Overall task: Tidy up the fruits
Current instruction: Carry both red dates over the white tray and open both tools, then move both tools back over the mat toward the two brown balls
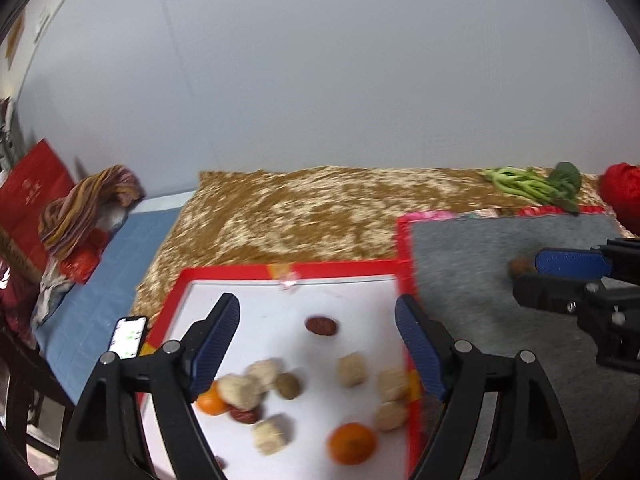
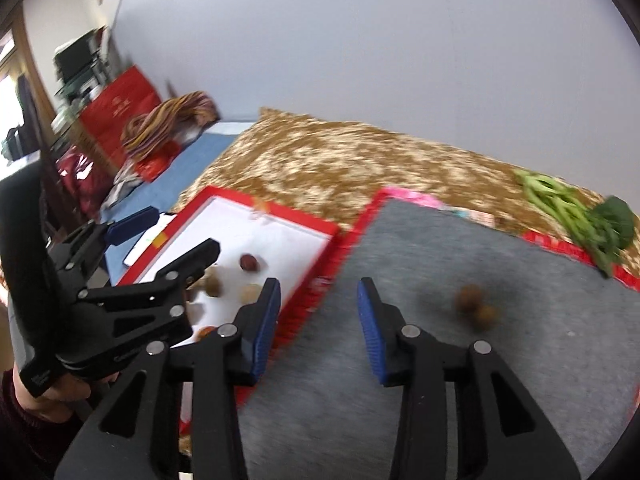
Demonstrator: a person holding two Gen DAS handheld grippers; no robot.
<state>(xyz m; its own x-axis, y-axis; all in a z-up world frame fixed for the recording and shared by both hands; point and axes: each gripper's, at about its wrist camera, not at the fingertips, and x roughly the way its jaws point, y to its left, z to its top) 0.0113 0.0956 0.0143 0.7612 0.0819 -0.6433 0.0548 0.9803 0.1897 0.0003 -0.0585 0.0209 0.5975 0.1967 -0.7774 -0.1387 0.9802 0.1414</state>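
A white board with a red border (image 1: 240, 271) carries mixed food: two oranges (image 1: 352, 443), red dates (image 1: 321, 325), a brown longan (image 1: 288, 385) and several pale puffed cakes (image 1: 351, 369). My left gripper (image 1: 318, 312) is open above this board, holding nothing. To the right lies a grey mat (image 2: 500, 360) with two brown longans (image 2: 476, 304) on it. My right gripper (image 2: 319, 284) is open over the mat's left edge, empty. It also shows in the left wrist view (image 1: 528, 276), beside a longan (image 1: 520, 267). The left gripper shows in the right wrist view (image 2: 176, 228) over the board (image 2: 280, 224).
Green vegetables (image 1: 532, 186) lie at the far right on the brown patterned cloth (image 1: 300, 212). A red object (image 1: 622, 192) sits at the right edge. A phone (image 1: 128, 336) lies left of the board on a blue surface. Striped cloth (image 1: 88, 204) and a red box (image 1: 28, 196) are at left.
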